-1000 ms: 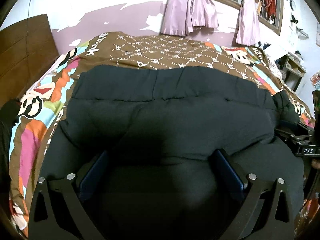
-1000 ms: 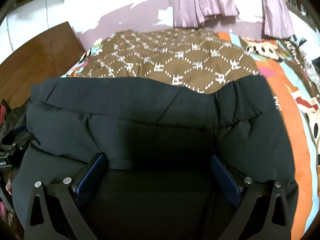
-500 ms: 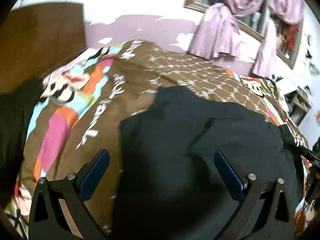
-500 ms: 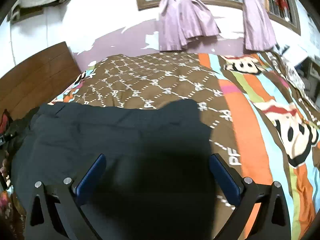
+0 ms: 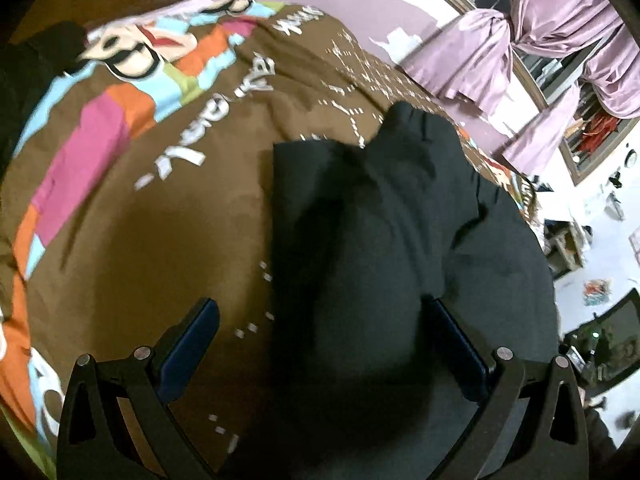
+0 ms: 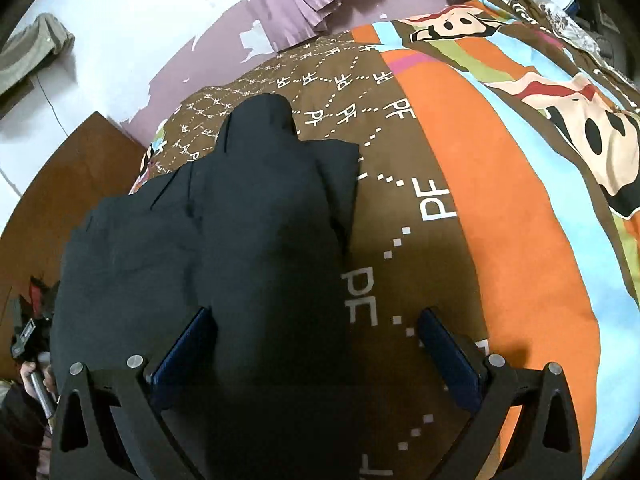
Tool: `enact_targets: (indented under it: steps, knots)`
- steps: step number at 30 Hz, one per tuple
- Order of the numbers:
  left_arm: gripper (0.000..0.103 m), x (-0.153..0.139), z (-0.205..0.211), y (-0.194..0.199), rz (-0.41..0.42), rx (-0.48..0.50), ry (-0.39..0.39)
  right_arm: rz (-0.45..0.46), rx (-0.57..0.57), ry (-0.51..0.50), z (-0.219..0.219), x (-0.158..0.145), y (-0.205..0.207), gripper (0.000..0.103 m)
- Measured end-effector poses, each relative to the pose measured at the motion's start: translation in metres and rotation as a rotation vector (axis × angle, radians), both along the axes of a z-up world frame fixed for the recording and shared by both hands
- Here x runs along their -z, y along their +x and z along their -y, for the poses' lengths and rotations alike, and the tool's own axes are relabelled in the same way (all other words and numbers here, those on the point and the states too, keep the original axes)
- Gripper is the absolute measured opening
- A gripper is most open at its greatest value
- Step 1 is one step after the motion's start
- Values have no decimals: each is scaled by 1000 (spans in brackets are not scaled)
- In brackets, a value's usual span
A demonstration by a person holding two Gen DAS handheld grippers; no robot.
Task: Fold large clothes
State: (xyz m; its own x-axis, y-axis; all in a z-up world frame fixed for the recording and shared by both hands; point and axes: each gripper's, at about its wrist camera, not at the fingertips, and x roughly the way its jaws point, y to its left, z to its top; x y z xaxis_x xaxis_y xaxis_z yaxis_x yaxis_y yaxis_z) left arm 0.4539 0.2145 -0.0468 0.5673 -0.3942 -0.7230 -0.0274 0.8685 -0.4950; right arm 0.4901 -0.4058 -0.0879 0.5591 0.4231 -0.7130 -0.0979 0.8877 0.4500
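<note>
A large black padded garment (image 5: 400,248) lies folded on the patterned bedspread (image 5: 132,184). My left gripper (image 5: 320,336) is open over the garment's left edge, its right finger (image 5: 456,340) above the cloth and its left finger (image 5: 188,340) above the bedspread. In the right wrist view the garment (image 6: 240,232) fills the left half. My right gripper (image 6: 316,344) is open over its right edge. The left gripper (image 6: 32,340) shows at the far left of the right wrist view. Neither gripper holds anything.
The bedspread (image 6: 500,208) extends wide on the right. A wooden headboard (image 6: 60,184) stands left of the bed. Purple curtains (image 5: 520,48) hang on the far wall. Shelves and clutter (image 5: 568,248) stand beyond the bed's right side.
Both grippers have swung outward: the left one toward the garment's left edge, the right one toward its right edge. The garment now lies narrower, with a flap folded over its middle.
</note>
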Motion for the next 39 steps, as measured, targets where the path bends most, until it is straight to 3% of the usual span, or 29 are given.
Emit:
enact_targets:
  steps: [4,15,20,22,24,27,28,31,33,36,39]
  knots:
    - [102,5,1,-3,-26,20,-58,-2,-3,31,-1,1,-3,103]
    - [101,2,19,-10,-39,74,-61,-90,-111,122,-28,-1,-11,103]
    - [88,0,26,-13,-52,46,-29,-129,-71,129,-40,-2,-13,103]
    - [77,0,24,-14,-68,19,-38,-132,-37,126,-43,-4,-13,102]
    - [68,-3,23,-16,-77,3,-40,-136,-5,119,-44,-5,-15,95]
    - [51,-10,21,-24,-76,-36,-67,-146,16,111,-44,-8,-21,71]
    - [46,-13,21,-27,-73,-55,-82,-153,19,118,-44,-10,-23,68]
    - [33,-26,29,-35,-48,-73,-54,-164,25,125,-46,-19,-28,54]
    - [25,-39,35,-40,-21,-77,-33,-157,24,129,-51,-28,-31,33]
    - [17,-61,42,-47,22,-82,-44,-116,3,103,-59,-47,-36,21]
    - [15,-89,57,-53,107,-38,-4,-40,-31,65,-66,-75,-41,18]
